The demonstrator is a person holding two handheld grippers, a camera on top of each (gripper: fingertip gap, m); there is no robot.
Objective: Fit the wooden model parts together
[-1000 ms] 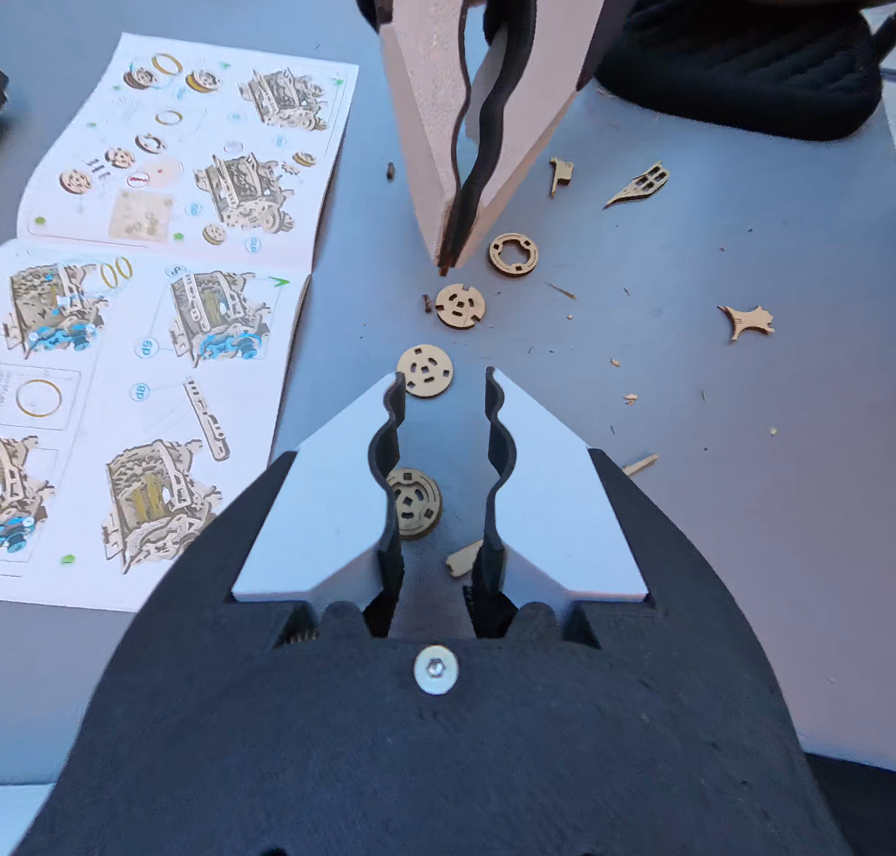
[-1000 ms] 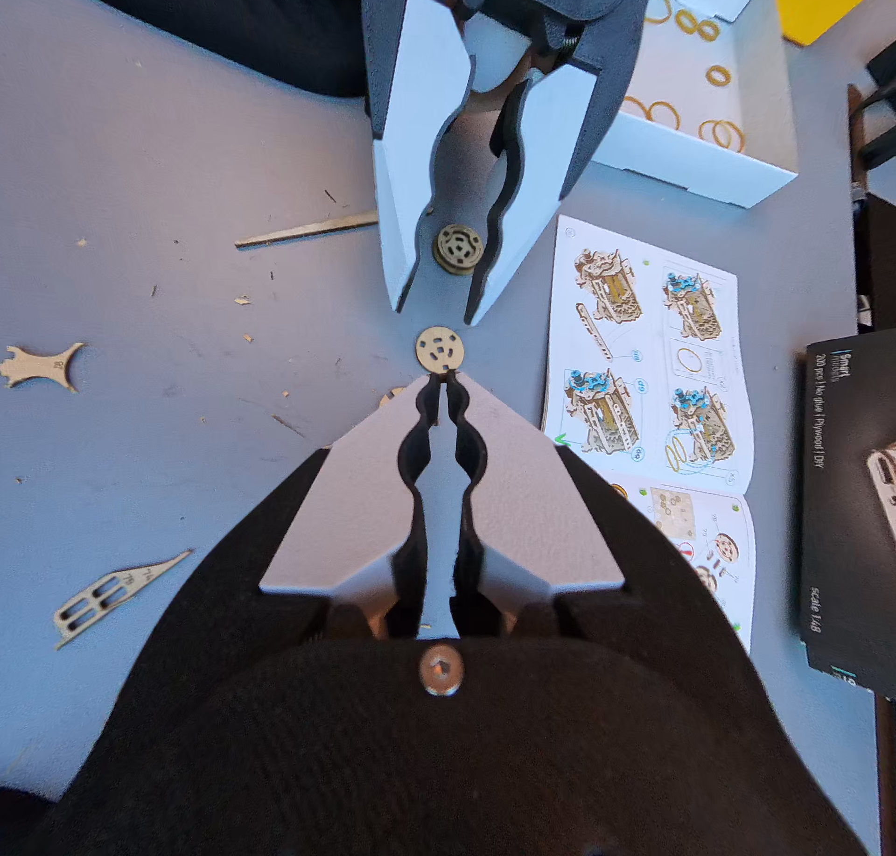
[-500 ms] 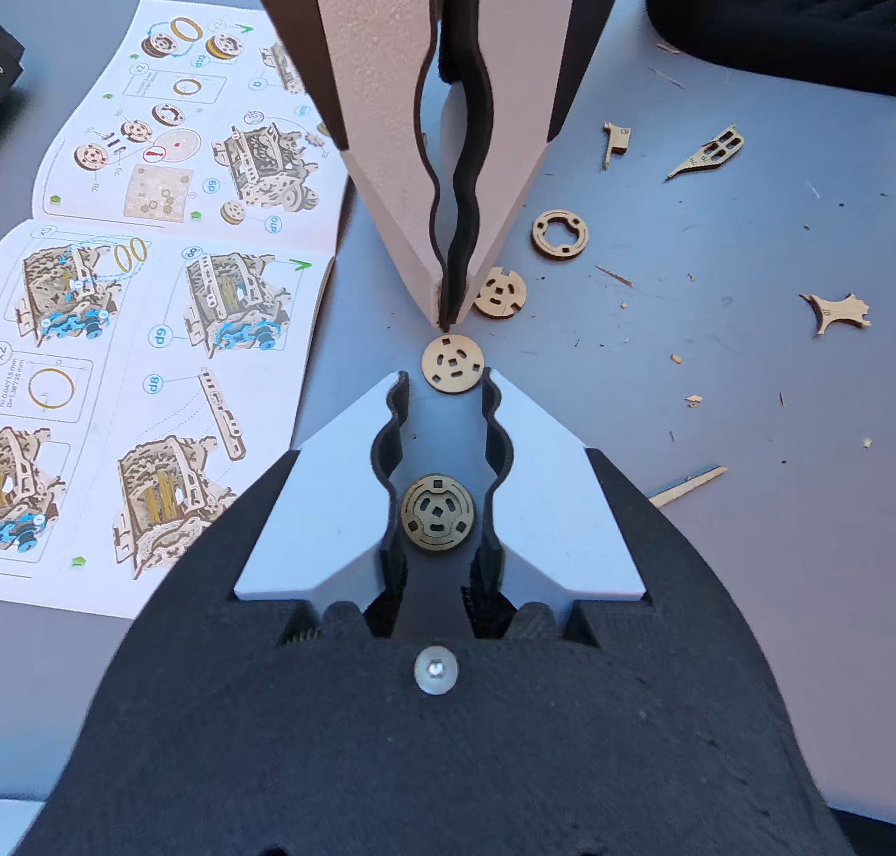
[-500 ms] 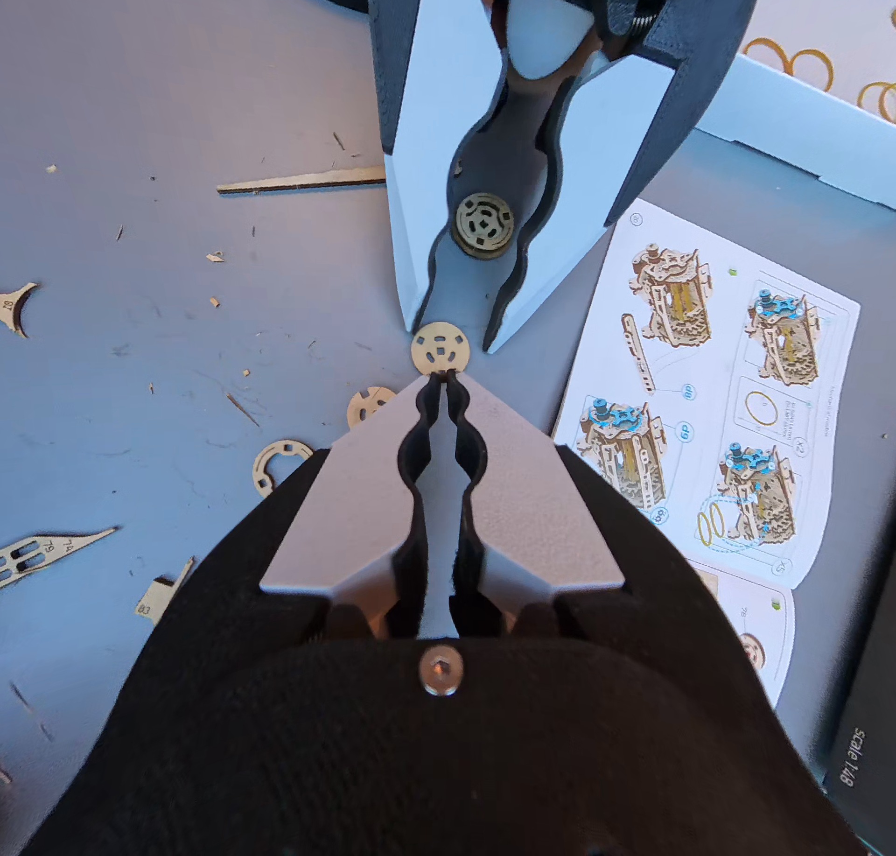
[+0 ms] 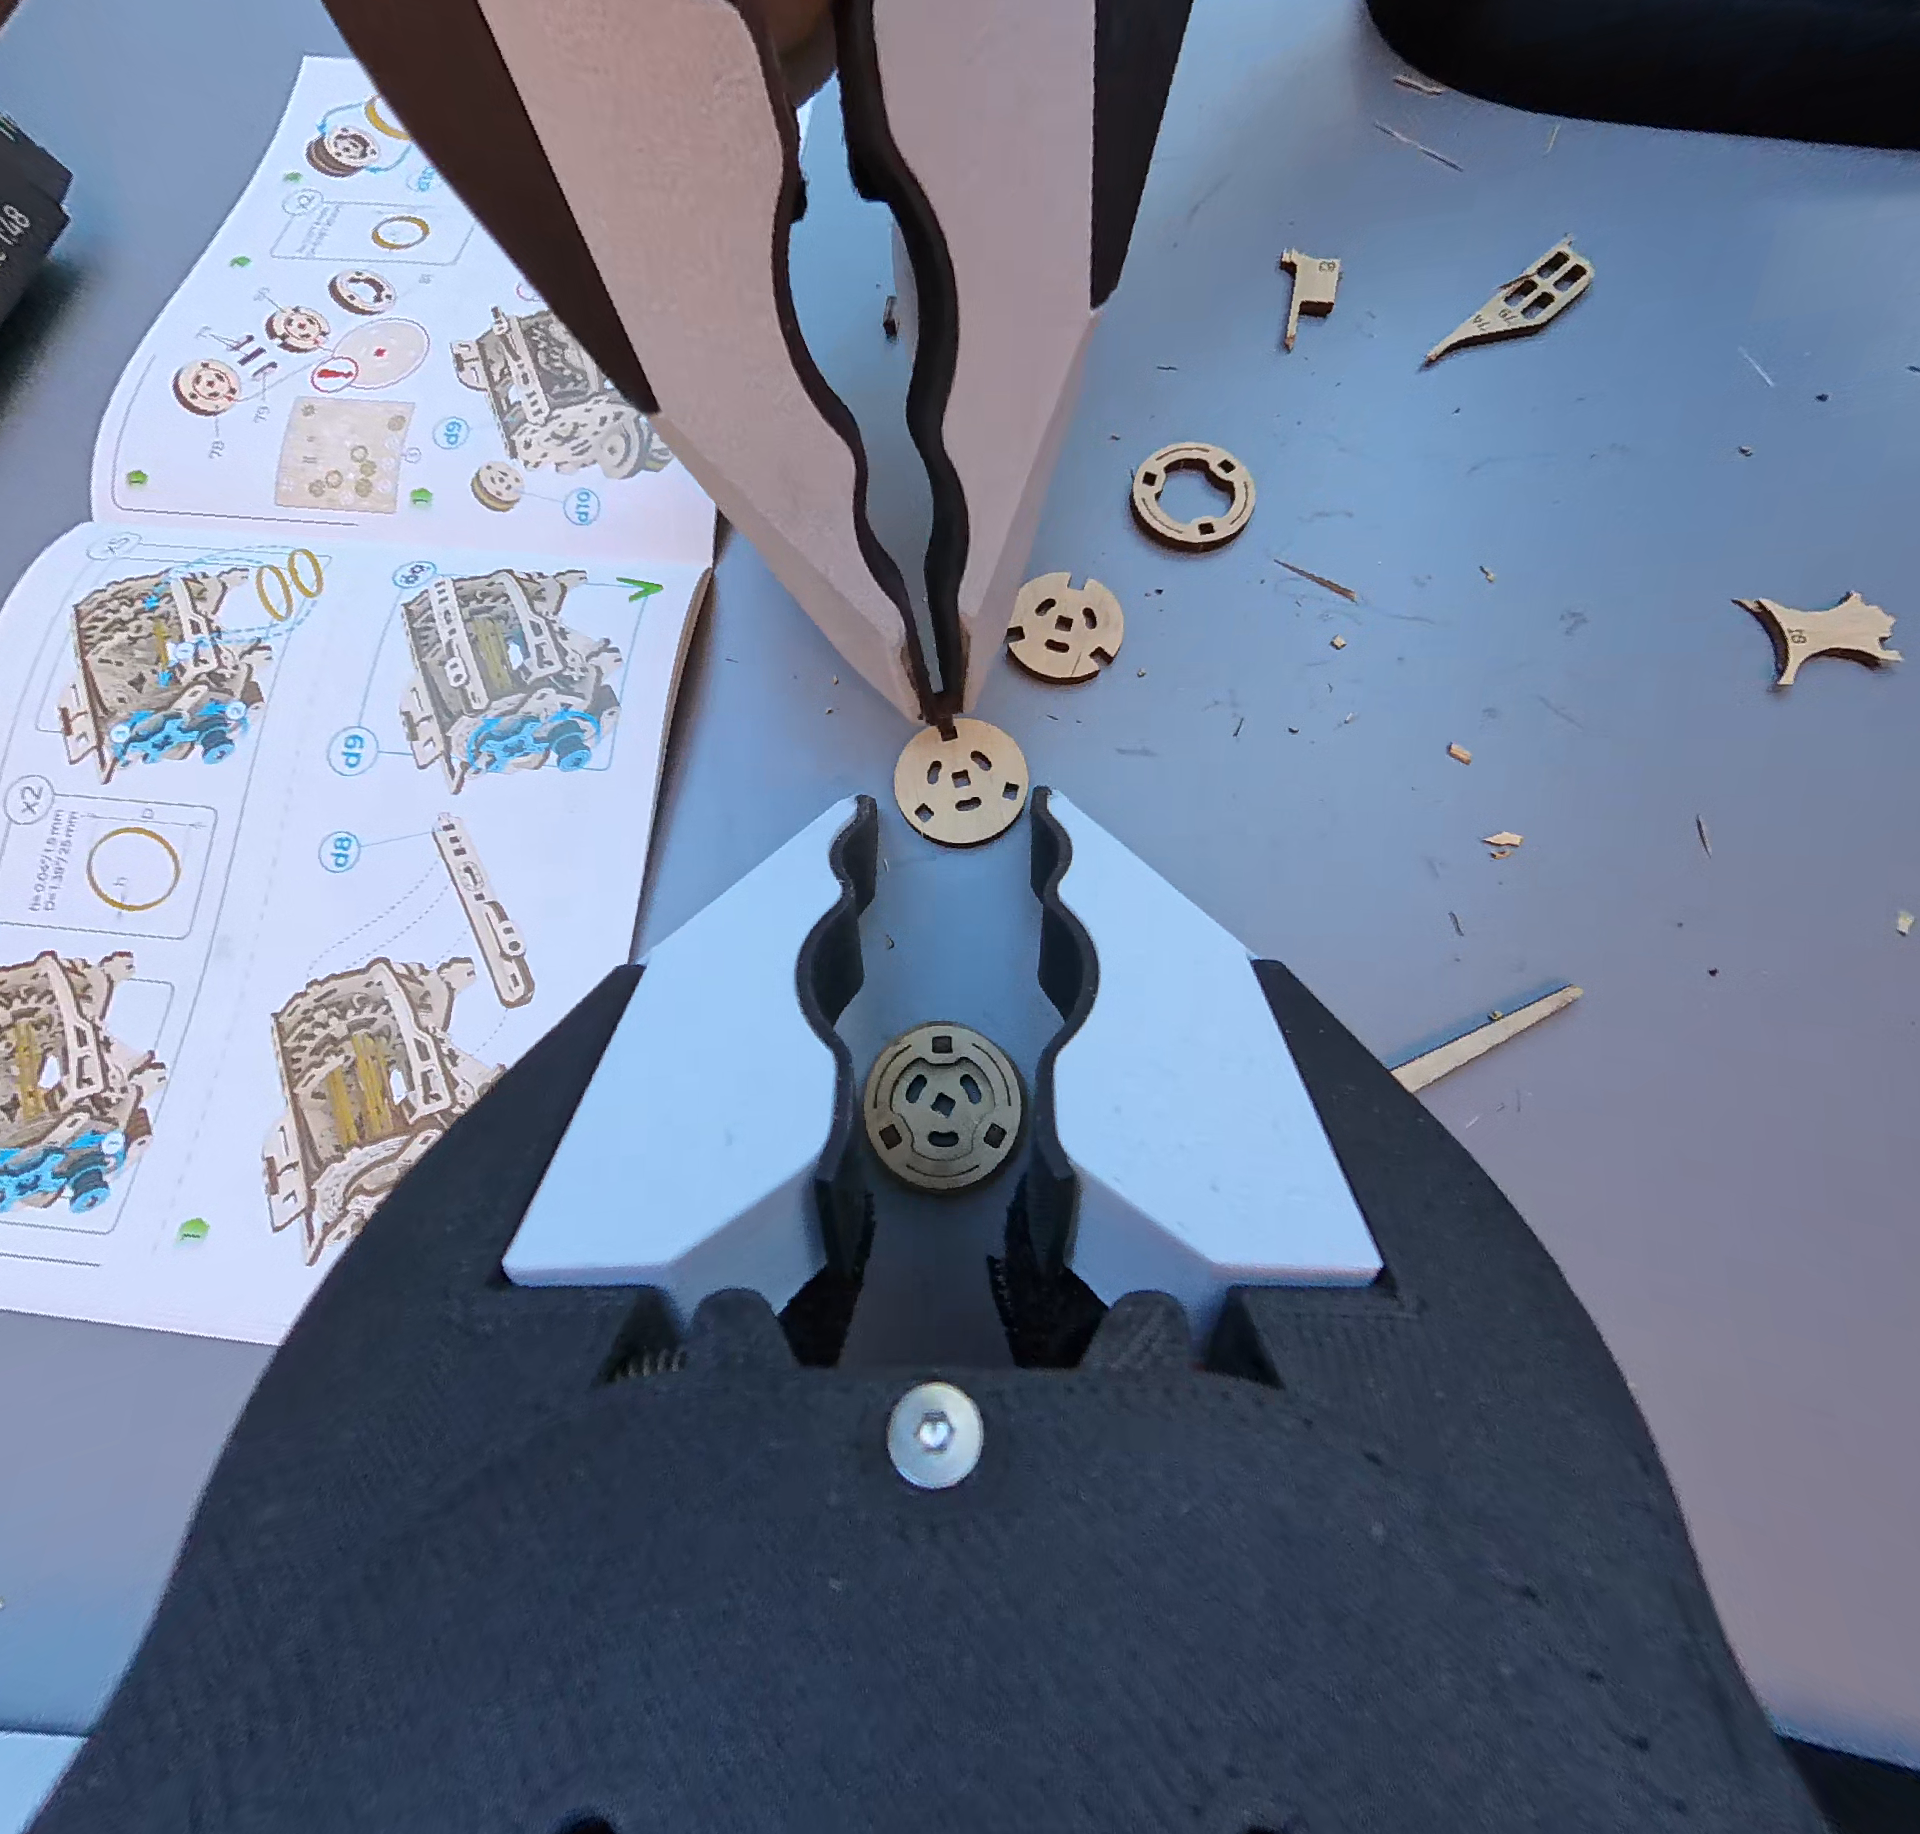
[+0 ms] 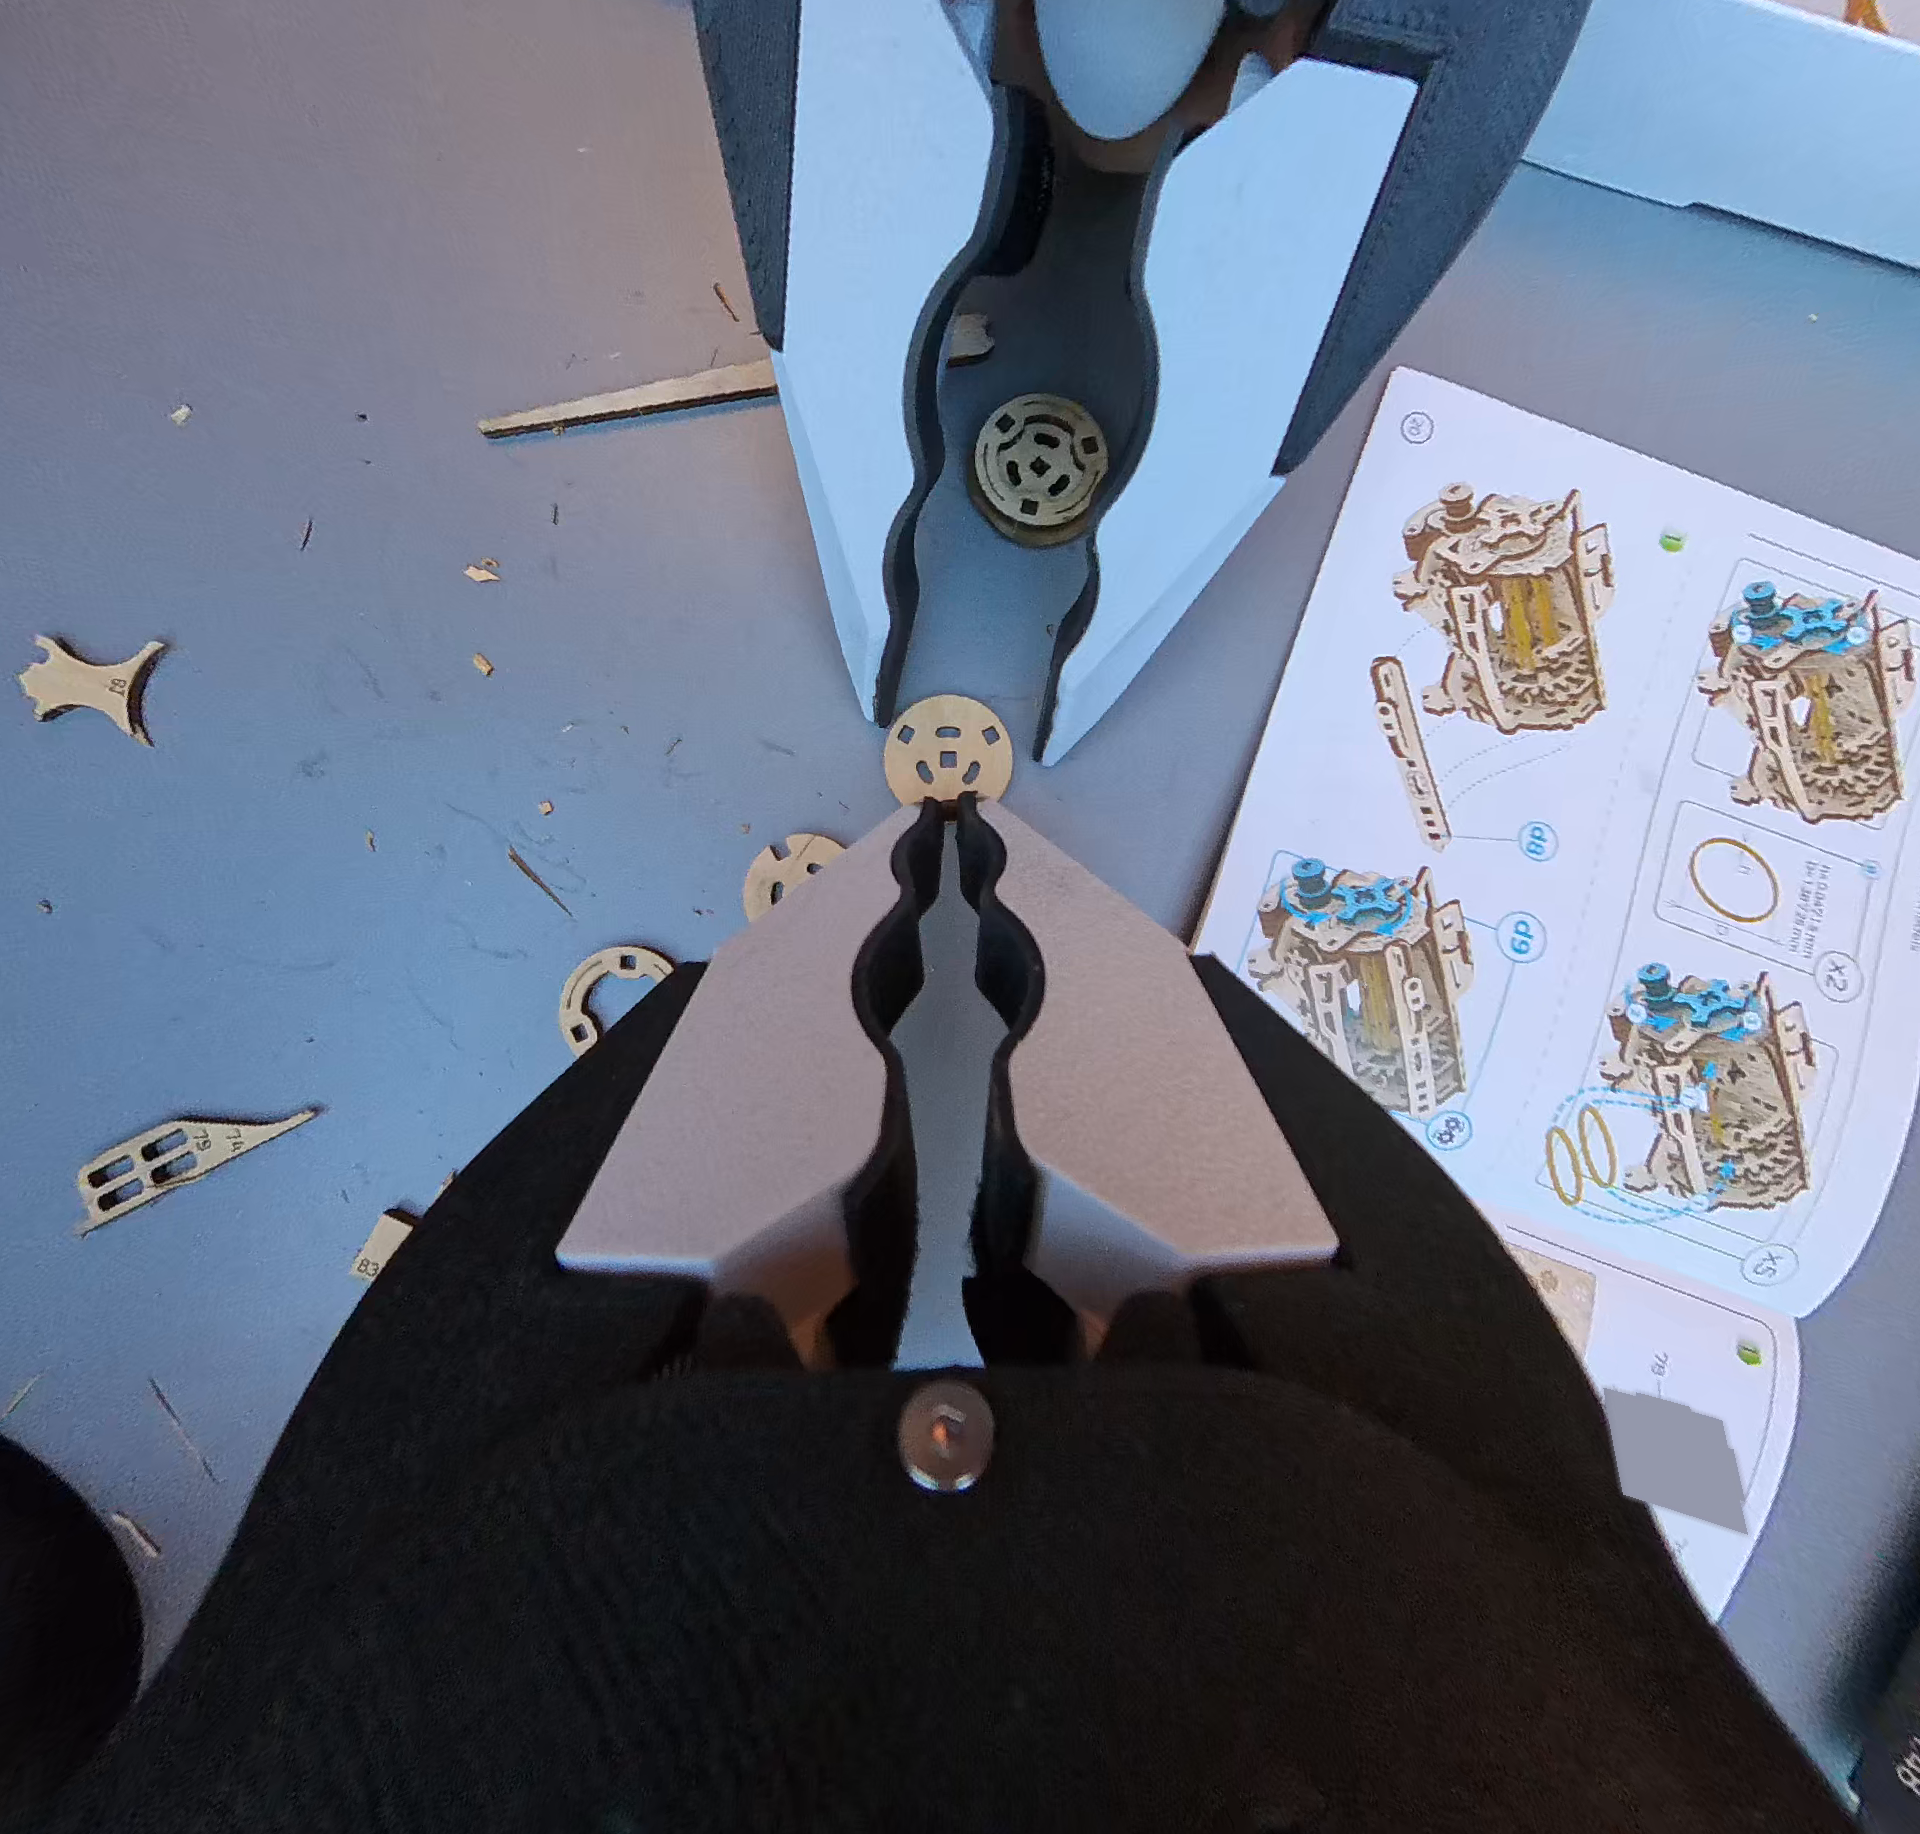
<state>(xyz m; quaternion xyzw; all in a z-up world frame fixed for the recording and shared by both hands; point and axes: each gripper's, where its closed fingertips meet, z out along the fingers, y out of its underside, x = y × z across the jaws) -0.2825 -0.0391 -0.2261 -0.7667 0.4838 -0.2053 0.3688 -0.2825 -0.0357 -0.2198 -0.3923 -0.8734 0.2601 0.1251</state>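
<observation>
A light wooden disc [image 5: 961, 782] [image 6: 948, 764] with small cut-outs lies flat on the grey table. My right gripper [image 6: 948, 810] is shut, with only a slit between its pads, and its tips [image 5: 935, 722] touch the disc's edge. My left gripper [image 5: 951, 805] is open and faces the right one, its fingertips on either side of the same disc. A darker stacked wooden wheel [image 5: 942, 1104] [image 6: 1039, 467] lies on the table deep between the left fingers, with a gap on each side.
An open instruction booklet [image 5: 312, 745] [image 6: 1558, 849] lies beside the grippers. A slotted disc [image 5: 1065, 629] [image 6: 790, 870], a wooden ring [image 5: 1193, 496] [image 6: 608, 995], off-cuts, a sliver [image 5: 1486, 1041] and chips are scattered around. A white box [image 6: 1714, 143] and black cloth [image 5: 1662, 18] border the area. My left gripper's tips are some 5 centimeters from the darker stacked wooden wheel [image 6: 1039, 467]. It is also in sight in the left wrist view [image 5: 941, 1095].
The two grippers have closed in on each other. The right tips have come down onto the light disc's edge. The stacked wheel now sits centred between the left fingers.
</observation>
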